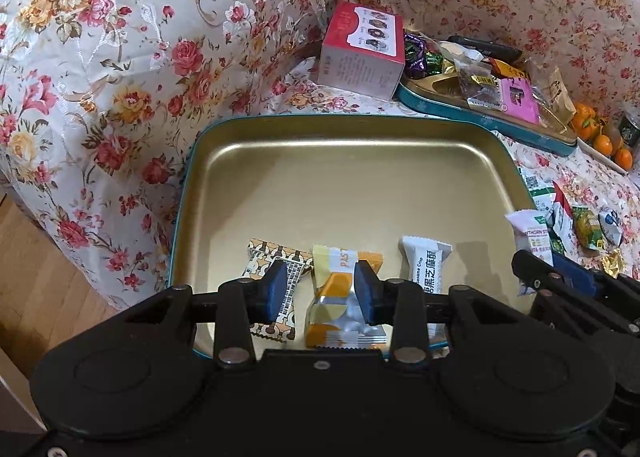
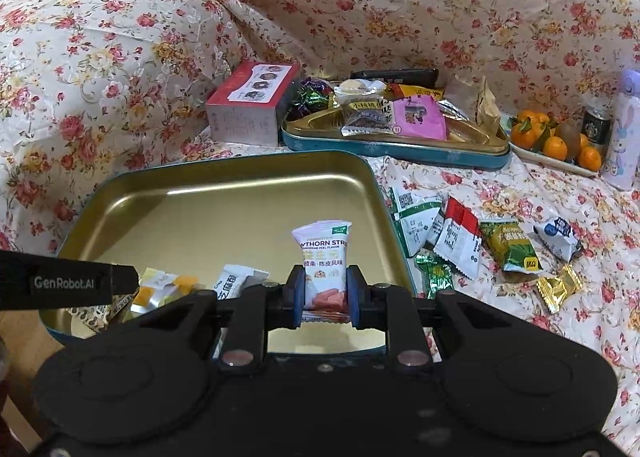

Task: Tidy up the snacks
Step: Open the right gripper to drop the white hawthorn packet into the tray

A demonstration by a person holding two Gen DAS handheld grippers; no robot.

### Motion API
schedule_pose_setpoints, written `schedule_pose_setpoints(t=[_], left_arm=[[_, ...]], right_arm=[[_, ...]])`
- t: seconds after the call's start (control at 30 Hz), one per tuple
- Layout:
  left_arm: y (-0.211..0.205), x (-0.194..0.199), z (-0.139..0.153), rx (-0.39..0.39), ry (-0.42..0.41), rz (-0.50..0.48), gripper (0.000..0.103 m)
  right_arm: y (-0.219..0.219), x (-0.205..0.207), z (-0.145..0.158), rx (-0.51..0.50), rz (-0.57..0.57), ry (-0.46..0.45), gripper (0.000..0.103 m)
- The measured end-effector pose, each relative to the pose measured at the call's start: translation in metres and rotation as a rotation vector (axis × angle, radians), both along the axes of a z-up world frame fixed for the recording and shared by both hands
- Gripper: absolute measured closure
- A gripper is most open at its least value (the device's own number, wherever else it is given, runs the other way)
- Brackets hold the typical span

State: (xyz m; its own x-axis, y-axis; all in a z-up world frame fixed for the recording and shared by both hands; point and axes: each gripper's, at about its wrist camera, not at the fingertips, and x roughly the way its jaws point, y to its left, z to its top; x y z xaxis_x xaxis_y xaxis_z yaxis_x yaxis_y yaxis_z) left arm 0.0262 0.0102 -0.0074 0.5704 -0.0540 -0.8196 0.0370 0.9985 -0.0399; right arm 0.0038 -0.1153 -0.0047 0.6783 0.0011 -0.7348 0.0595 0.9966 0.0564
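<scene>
Tin (image 1: 280, 161), gold inside, sits on the floral cloth (image 1: 100, 57) with three wrapped snacks along its near edge. My left gripper (image 1: 321, 289) hangs over the yellow snack (image 1: 340, 309), jaws apart, pads not pressing it. My right gripper (image 2: 322, 291) is clamped on a hawthorn packet (image 2: 324, 257), upright above the tin's right side. Loose snacks (image 2: 480, 245) lie right of the tin; a second tin (image 2: 400, 153) stands far behind.
</scene>
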Motion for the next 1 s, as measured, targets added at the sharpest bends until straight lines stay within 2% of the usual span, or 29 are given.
schedule_pose_setpoints(t=[0.17,0.27,1.0], left_arm=[[-0.002,0.0,0.0,0.004,0.0,-0.008,0.058],[-0.001,0.0,-0.001,0.003,0.001,-0.009,0.058],[-0.013,-0.005,-0.002,0.034,-0.002,-0.032,0.058]], right_arm=[[0.0,-0.001,-0.002,0.012,0.005,-0.004,0.078],[-0.001,-0.002,0.0,0.031,0.007,-0.02,0.069],[-0.014,-0.013,0.006,0.031,-0.034,-0.034,0.069]])
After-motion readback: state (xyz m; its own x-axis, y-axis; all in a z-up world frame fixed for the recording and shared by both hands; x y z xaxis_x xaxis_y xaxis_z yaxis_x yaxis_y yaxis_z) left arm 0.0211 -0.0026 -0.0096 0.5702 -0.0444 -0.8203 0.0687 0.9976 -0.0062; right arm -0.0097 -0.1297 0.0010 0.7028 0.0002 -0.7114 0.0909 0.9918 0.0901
